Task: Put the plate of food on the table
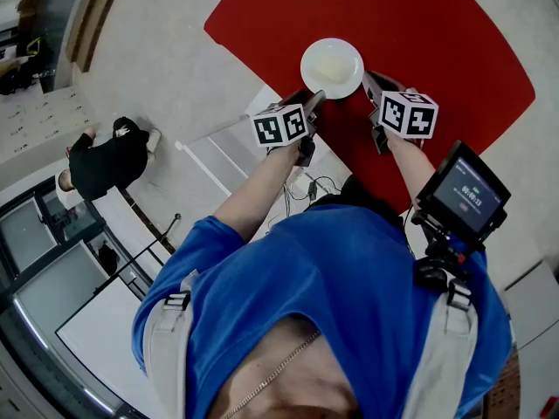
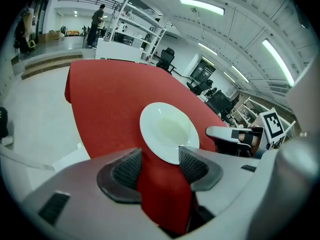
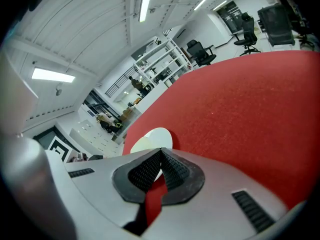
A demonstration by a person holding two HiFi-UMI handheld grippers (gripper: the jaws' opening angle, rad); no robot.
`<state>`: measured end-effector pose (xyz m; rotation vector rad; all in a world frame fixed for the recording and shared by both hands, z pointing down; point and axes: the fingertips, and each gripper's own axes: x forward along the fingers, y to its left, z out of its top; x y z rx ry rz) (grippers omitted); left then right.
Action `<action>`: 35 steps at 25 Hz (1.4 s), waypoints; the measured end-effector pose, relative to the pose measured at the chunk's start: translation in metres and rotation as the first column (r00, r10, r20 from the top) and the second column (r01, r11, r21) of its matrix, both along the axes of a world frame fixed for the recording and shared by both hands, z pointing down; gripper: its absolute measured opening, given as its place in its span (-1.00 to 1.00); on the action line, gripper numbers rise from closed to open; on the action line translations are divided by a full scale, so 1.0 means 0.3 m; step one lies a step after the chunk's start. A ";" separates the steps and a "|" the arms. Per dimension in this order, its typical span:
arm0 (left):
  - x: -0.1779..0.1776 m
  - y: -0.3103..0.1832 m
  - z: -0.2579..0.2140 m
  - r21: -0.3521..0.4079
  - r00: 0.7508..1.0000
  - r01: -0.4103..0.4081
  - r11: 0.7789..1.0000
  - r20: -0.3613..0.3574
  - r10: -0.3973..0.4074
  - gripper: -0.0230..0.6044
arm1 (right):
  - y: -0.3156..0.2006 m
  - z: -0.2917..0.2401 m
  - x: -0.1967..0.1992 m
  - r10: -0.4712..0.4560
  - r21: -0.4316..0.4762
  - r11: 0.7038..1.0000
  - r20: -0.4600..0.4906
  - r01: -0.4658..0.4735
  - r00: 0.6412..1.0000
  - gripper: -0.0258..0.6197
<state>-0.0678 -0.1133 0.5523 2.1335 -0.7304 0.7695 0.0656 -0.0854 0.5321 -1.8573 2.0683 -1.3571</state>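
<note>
A white plate [image 1: 332, 66] with a pale, creamy filling rests on the red table [image 1: 454, 68]. In the left gripper view the plate [image 2: 169, 130] lies just beyond my left gripper [image 2: 159, 160], whose jaws stand wide apart. Its right pad [image 2: 192, 165] sits at the plate's near rim without pressing it. In the head view the left gripper [image 1: 316, 97] is at the plate's lower left edge and the right gripper [image 1: 367, 78] at its right edge. My right gripper [image 3: 161, 154] has its pads closed together on the rim of the plate [image 3: 150, 138].
The red table's near edge [image 2: 80, 134] drops to a pale floor. A person in black [image 1: 109, 160] crouches on the floor at the left. White shelving [image 2: 135, 24] and office chairs [image 2: 167, 59] stand beyond the table. A screen device [image 1: 463, 195] hangs by my right arm.
</note>
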 end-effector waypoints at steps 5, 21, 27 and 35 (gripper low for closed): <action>-0.022 -0.030 -0.030 0.050 0.997 0.056 0.997 -0.053 -0.053 -0.23 | -0.008 -0.020 0.002 -0.008 0.013 1.000 -0.020 0.008 1.000 -0.92; 0.013 -0.127 -0.227 0.214 0.947 0.134 0.968 -0.315 -0.061 -0.60 | -0.073 -0.130 -0.013 -0.039 0.112 0.992 -0.093 0.050 0.995 -0.92; 0.004 -0.149 -0.262 0.230 0.923 0.169 0.958 -0.378 -0.072 -0.90 | -0.099 -0.182 -0.015 -0.049 0.162 0.984 -0.128 0.069 0.991 -0.92; -0.018 -0.164 -0.341 0.261 0.886 0.205 0.943 -0.458 -0.066 -0.90 | -0.134 -0.257 -0.010 -0.055 0.229 0.969 -0.163 0.092 0.985 -0.92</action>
